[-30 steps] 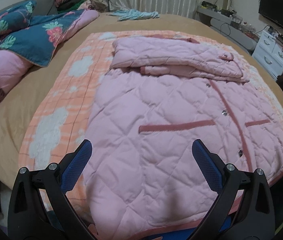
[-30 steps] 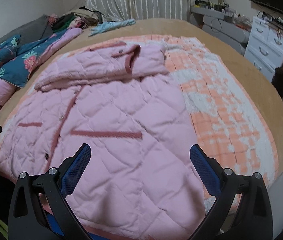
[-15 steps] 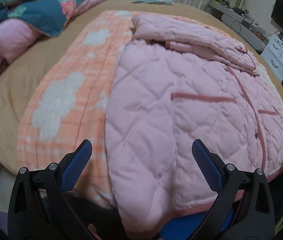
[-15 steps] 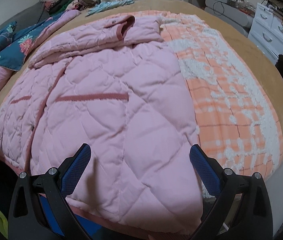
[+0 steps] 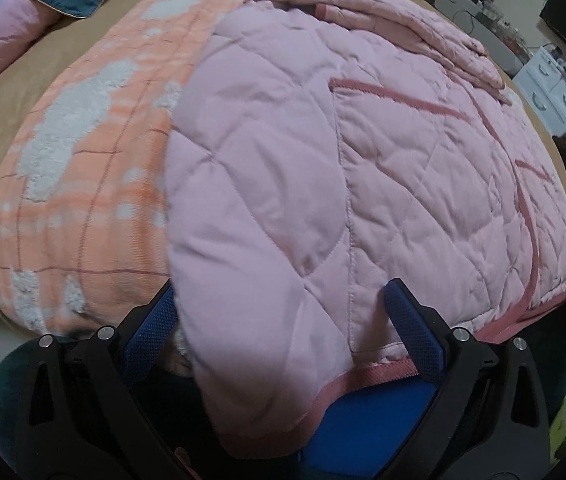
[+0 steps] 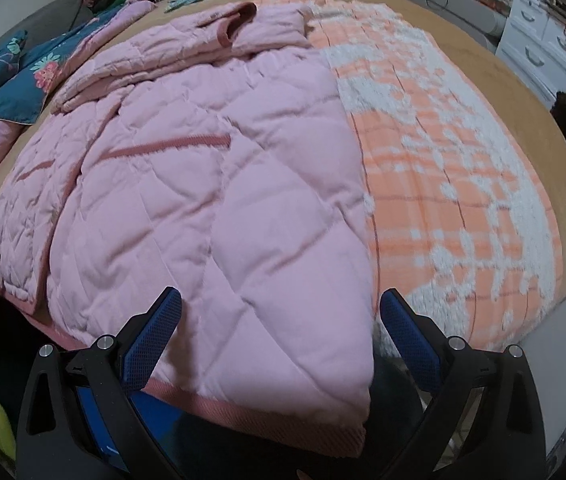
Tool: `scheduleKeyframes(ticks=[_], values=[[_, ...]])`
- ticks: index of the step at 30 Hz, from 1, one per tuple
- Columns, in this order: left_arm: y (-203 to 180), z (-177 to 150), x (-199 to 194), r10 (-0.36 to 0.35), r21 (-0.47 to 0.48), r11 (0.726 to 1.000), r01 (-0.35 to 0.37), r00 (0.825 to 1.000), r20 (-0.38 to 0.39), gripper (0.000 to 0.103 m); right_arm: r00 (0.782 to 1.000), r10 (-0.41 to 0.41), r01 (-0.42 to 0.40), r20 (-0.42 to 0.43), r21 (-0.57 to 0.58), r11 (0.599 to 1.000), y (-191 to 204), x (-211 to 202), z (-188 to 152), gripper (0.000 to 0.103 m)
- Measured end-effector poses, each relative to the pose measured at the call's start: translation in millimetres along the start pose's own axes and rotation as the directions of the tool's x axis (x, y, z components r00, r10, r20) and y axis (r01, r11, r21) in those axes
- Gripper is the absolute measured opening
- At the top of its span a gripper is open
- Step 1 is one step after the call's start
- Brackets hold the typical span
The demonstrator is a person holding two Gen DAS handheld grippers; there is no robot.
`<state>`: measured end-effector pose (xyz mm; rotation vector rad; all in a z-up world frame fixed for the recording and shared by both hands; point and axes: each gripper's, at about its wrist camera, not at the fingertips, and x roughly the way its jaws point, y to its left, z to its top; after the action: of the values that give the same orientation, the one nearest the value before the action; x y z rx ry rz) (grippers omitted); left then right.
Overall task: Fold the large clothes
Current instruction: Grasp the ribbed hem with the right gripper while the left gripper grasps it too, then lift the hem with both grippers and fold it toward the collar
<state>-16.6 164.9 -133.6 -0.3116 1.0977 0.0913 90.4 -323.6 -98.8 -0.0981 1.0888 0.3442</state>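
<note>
So the big pink quilted jacket is lying flat on the orange checked blanket over the bed, hem hanging off the near edge, and only the sleeves look folded across the top, so I'd say the main body folds are all left to do. The left gripper and right gripper each straddle a bottom hem corner, fingers spread wide, gripping nothing yet.

One pink quilted jacket, one orange blanket, two grippers, one white dresser
</note>
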Motion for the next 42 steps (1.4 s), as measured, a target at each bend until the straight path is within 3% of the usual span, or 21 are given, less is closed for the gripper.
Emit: scheduleKeyframes(ticks=[8,10,12,14,15,16,18,22,24,27,29,32,35,42], values=[[1,-1,6,-0.013,-0.011,1.0,0.013,1.0,-0.011,0.094,0.997,0.009,-0.011,-0.081,-0.025,1.0,1,9,-12,0.097],[2,-2,6,-0.021,-0.015,1.0,0.02,1.0,-0.013,0.094,0.996,0.035,-0.037,-0.078,-0.014,0.999,0,10,-16,0.082],[4,-2,4,-0.031,-0.019,0.999,0.031,0.999,-0.014,0.094,0.998,0.019,-0.02,-0.052,-0.025,0.999,3,6,-19,0.076],[6,-4,2,-0.044,-0.025,0.999,0.043,0.999,-0.012,0.094,0.999,0.024,-0.025,-0.032,-0.032,0.999,4,1,-21,0.064],[6,-5,2,-0.048,-0.026,0.999,0.047,0.999,-0.014,0.094,0.999,0.038,-0.039,-0.024,-0.029,0.999,4,-2,-20,0.045],[7,-6,1,-0.051,-0.027,0.998,0.05,0.999,-0.016,0.094,0.997,0.077,-0.077,-0.008,-0.022,0.997,5,-7,-19,0.034],[6,-8,1,-0.055,-0.023,0.998,0.055,0.998,-0.02,0.094,0.994,0.095,-0.092,0.053,-0.05,0.995,13,-20,-16,0.025],[-3,-10,-2,-0.048,0.008,0.999,0.048,0.999,-0.014,0.093,0.967,0.154,-0.146,0.204,-0.053,0.988,20,-51,-4,0.021],[-8,-11,-5,-0.05,0.028,0.998,0.05,0.999,-0.004,0.086,0.946,0.18,-0.172,0.271,-0.053,0.984,23,-66,3,0.02],[-10,-12,-10,-0.038,0.045,0.998,0.037,0.999,0.009,0.062,0.917,0.201,-0.192,0.343,-0.061,0.98,26,-82,14,0.019],[-10,-12,-13,-0.018,0.048,0.999,0.017,1.0,0.025,0.031,0.904,0.213,-0.205,0.372,-0.063,0.977,27,-88,22,0.019],[-6,-9,-23,-0.049,0.036,0.998,0.048,0.998,0.046,0.018,0.89,0.225,-0.225,0.397,-0.047,0.973,28,-91,30,0.019],[-9,-3,-39,-0.069,0.051,0.997,0.064,0.993,0.092,0.012,0.88,0.225,-0.239,0.418,-0.02,0.971,26,-91,35,0.019],[-20,25,-65,-0.102,0.073,0.993,0.09,0.976,0.192,0.01,0.861,0.229,-0.272,0.453,0.031,0.962,21,-96,42,0.019]])
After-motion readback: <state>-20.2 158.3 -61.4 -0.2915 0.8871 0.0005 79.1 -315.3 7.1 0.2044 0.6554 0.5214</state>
